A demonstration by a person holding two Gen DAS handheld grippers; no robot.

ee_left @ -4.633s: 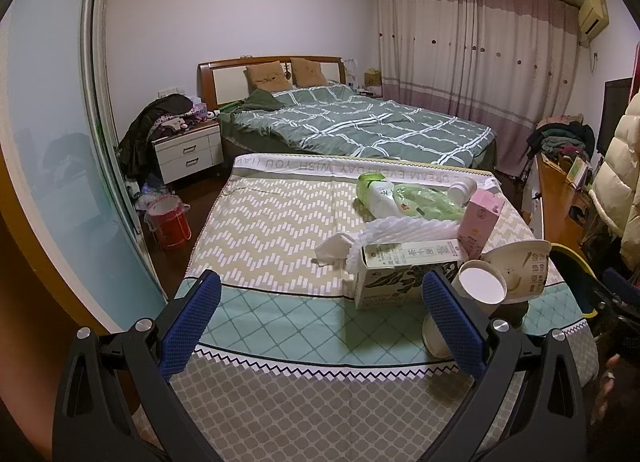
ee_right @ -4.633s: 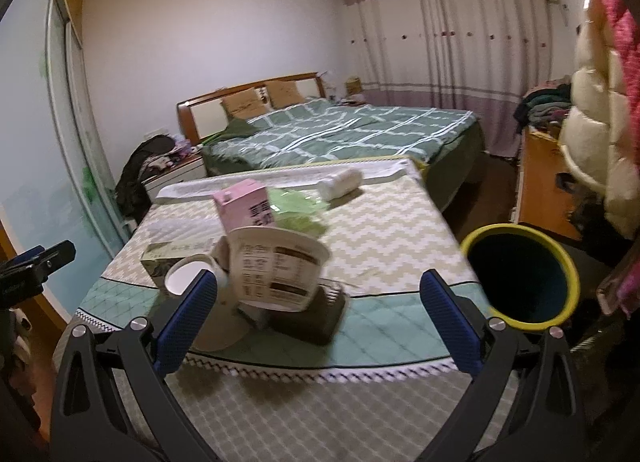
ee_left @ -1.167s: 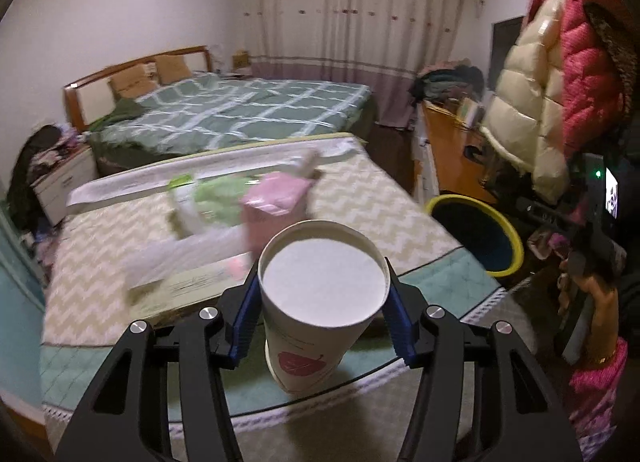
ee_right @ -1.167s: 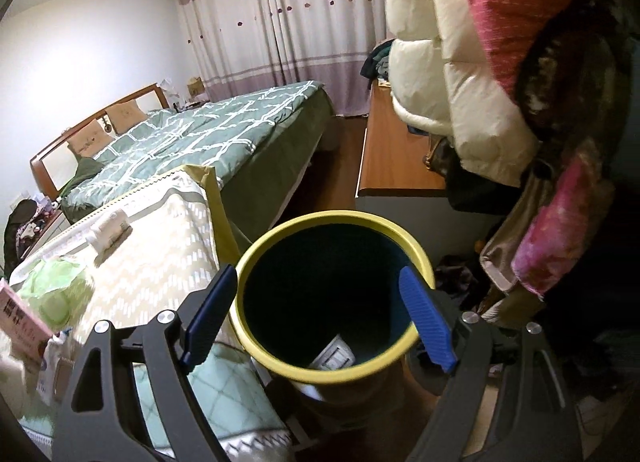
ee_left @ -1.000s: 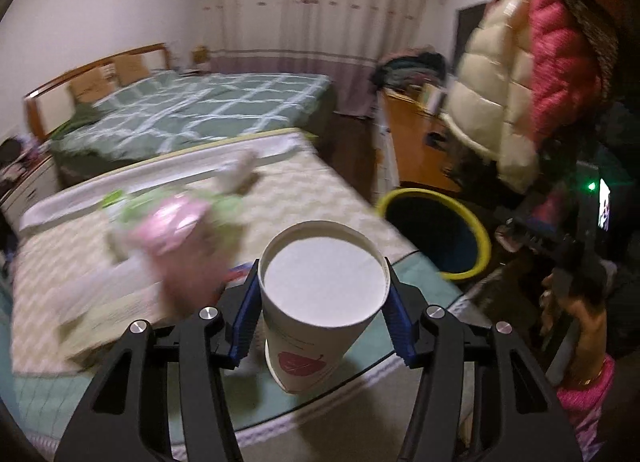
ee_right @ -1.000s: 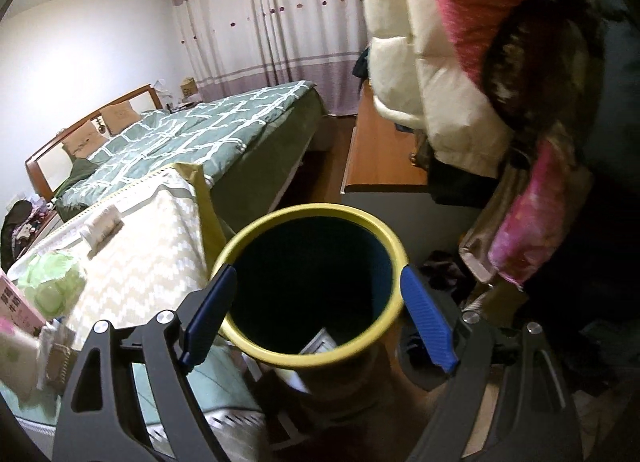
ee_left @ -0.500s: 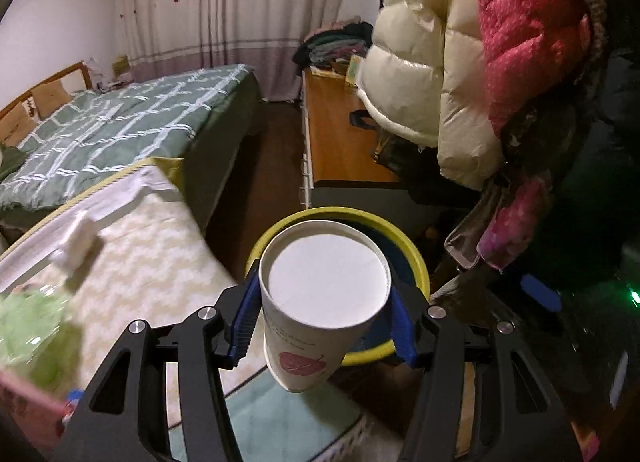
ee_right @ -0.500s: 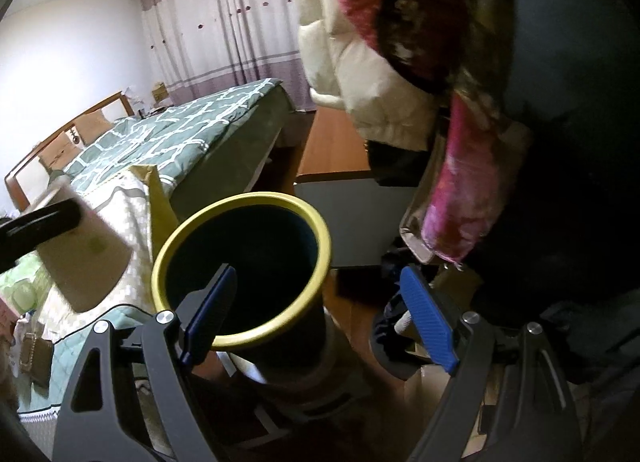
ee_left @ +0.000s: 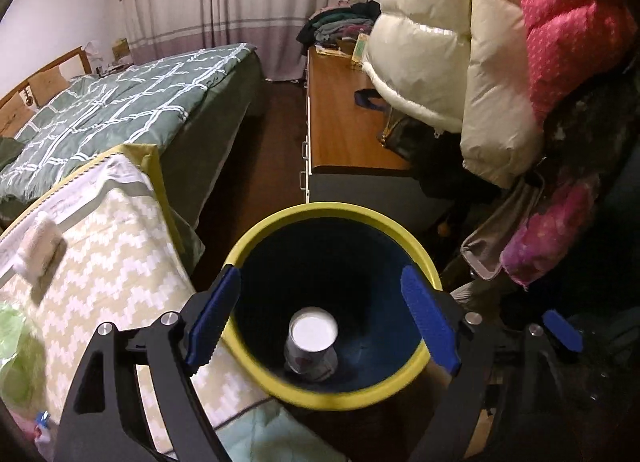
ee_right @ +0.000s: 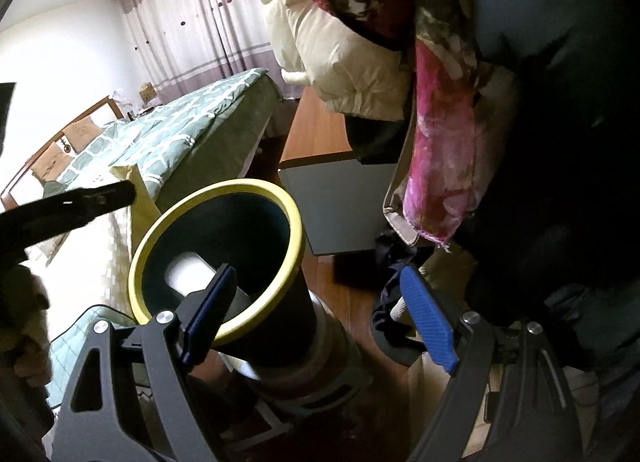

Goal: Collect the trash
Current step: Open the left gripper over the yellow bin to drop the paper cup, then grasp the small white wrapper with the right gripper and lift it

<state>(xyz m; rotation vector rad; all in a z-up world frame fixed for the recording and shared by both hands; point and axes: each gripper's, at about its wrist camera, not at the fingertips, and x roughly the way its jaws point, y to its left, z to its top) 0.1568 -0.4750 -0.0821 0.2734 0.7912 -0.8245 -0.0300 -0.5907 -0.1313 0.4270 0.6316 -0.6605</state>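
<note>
Left wrist view: from the left, a table under a chevron-patterned cloth (ee_left: 100, 262), then the yellow-rimmed dark round bin (ee_left: 332, 214), then cream and pink padded coats (ee_left: 500, 62) hanging over a wooden dresser (ee_left: 340, 118). The left gripper (ee_left: 322, 322) hovers above the bin with fingers spread wide and empty; the white paper cup (ee_left: 312, 346) lies inside, near the bottom. Right wrist view shows the right gripper (ee_right: 320, 318) also spread open beside the bin (ee_right: 280, 198), where a pale blurred shape inside is probably the cup.
</note>
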